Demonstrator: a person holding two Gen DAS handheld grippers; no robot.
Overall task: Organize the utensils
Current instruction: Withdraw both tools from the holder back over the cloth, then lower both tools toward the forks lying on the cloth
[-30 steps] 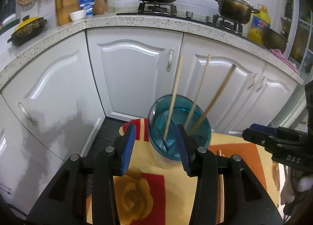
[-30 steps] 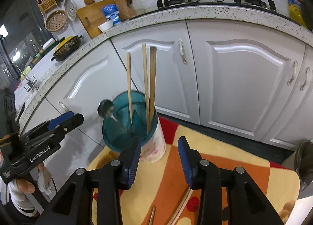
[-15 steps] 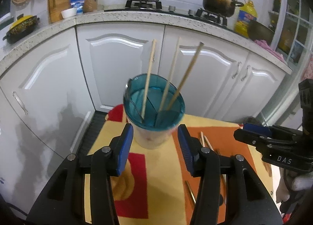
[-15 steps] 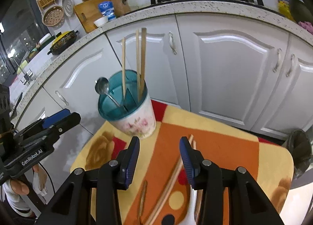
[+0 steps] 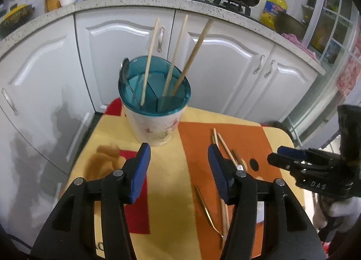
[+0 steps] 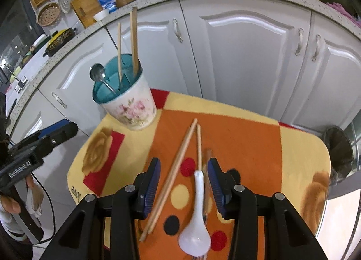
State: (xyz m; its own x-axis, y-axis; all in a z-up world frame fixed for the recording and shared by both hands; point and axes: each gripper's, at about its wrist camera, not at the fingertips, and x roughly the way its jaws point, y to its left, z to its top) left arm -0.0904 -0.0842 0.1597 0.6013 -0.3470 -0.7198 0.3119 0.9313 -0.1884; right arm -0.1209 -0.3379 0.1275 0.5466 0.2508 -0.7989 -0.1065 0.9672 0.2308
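In the left wrist view, the left gripper (image 5: 178, 165) tilts down over the desk (image 5: 167, 183). The flowered cup (image 5: 155, 122) with chopsticks in it stands just past its jaws, which are opening with nothing between them. In the right wrist view, the right gripper (image 6: 183, 181) tilts down too. Loose chopsticks (image 6: 173, 174) and a white spoon (image 6: 196, 219) lie on the desk under its partly open, empty jaws.

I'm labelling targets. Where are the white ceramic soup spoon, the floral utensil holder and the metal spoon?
white ceramic soup spoon (image 6: 195, 237): right wrist view, bowl.
floral utensil holder (image 6: 133, 111): right wrist view, outer wall.
metal spoon (image 6: 97, 73): right wrist view, bowl.
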